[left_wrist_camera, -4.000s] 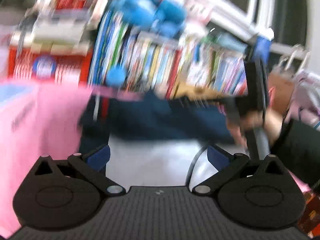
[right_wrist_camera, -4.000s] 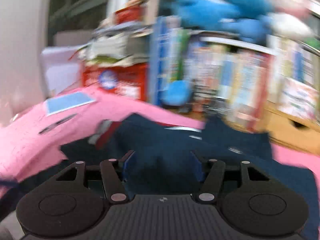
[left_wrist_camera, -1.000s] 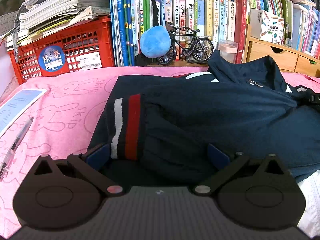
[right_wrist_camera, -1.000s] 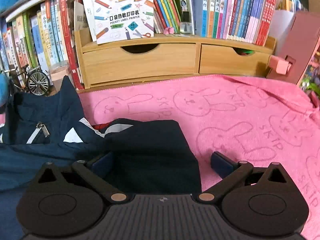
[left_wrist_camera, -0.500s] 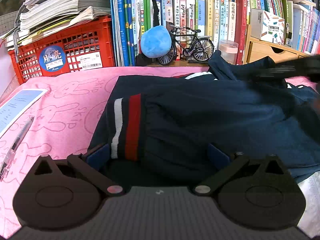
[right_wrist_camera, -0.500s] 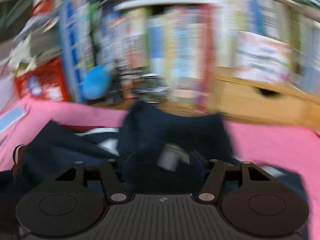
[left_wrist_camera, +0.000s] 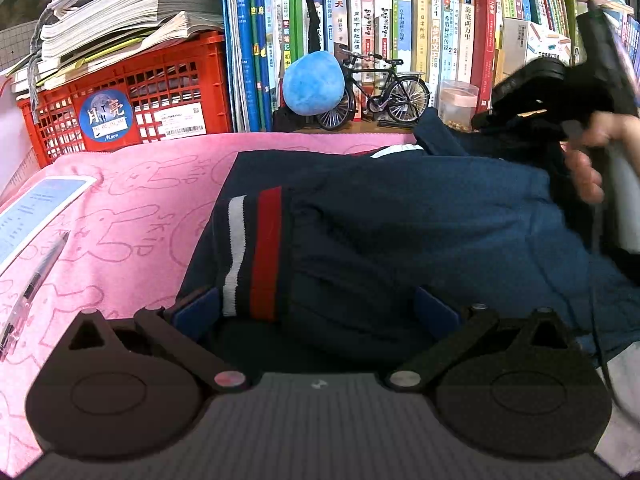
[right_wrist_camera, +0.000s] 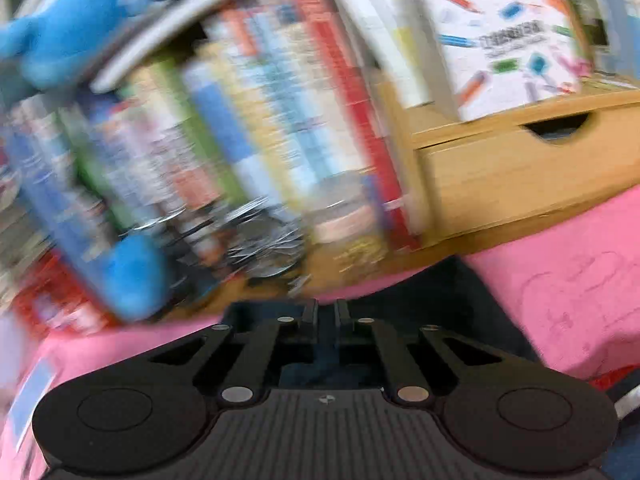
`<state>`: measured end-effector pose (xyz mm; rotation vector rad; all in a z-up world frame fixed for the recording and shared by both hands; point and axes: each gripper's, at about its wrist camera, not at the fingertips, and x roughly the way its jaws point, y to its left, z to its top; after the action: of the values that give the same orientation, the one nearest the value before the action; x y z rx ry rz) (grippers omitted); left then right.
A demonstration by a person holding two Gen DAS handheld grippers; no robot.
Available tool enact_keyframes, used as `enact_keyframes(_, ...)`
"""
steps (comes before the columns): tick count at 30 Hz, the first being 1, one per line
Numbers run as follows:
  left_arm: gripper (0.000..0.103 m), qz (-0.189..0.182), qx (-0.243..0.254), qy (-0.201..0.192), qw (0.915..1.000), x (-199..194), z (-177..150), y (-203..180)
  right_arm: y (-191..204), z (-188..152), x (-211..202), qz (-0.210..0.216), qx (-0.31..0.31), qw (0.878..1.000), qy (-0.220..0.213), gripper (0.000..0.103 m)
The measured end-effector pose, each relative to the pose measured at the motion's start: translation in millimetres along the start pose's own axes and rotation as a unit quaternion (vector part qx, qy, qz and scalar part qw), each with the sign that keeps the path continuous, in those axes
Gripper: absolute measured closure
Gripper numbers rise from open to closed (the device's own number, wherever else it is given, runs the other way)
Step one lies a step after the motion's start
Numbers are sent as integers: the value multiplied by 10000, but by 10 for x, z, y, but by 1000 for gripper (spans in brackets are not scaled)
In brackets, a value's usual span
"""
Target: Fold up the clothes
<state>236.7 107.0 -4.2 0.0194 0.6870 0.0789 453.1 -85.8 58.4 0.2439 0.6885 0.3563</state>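
**Right gripper closing up over the jacket's far end**

The navy jacket (left_wrist_camera: 400, 220) is lying spread across the pink rabbit-print towel (left_wrist_camera: 128, 208), in front of the bookshelf. Its striped cuff (left_wrist_camera: 256, 252), white and red, is sitting folded over the body, reaching down between the blue pads of the left gripper (left_wrist_camera: 316, 308). That gripper is resting low over the near edge of the cloth with its jaws spread wide; the pads are not pressing on anything.

The right gripper (right_wrist_camera: 325, 314) is showing at the upper right of the left wrist view, held by a hand (left_wrist_camera: 588, 160) just above the jacket's collar end. In its own blurred view the two fingers are standing almost together; whether dark cloth is pinched between them cannot be told, though navy fabric is lying directly beneath and ahead of them.

Compared with a second ago, the right gripper's jaws have just been closing from fully spread, and its view has swung from the wooden drawers (right_wrist_camera: 520, 168) and open towel towards the books and toy bicycle (left_wrist_camera: 376, 88). The left gripper's view is showing the jacket, pen (left_wrist_camera: 32, 280) and red crate (left_wrist_camera: 132, 100) unchanged.
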Motion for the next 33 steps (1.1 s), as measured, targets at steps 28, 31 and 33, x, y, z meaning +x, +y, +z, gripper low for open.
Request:
enact_keyframes(28, 0, 16, -5, -9, 10000, 10, 15, -5, -483, -125, -267, -1027, 674, 9924, -38, 92)
enact_keyframes(31, 0, 18, -8, -5, 10000, 9, 18, -3, -276, -225, -558, -872, 210, 9957, -223, 59)
enact_keyframes(33, 0, 19, -10, -1, 10000, 9, 20, -1, -159, -403, -883, -912, -286, 9952, -232, 57)
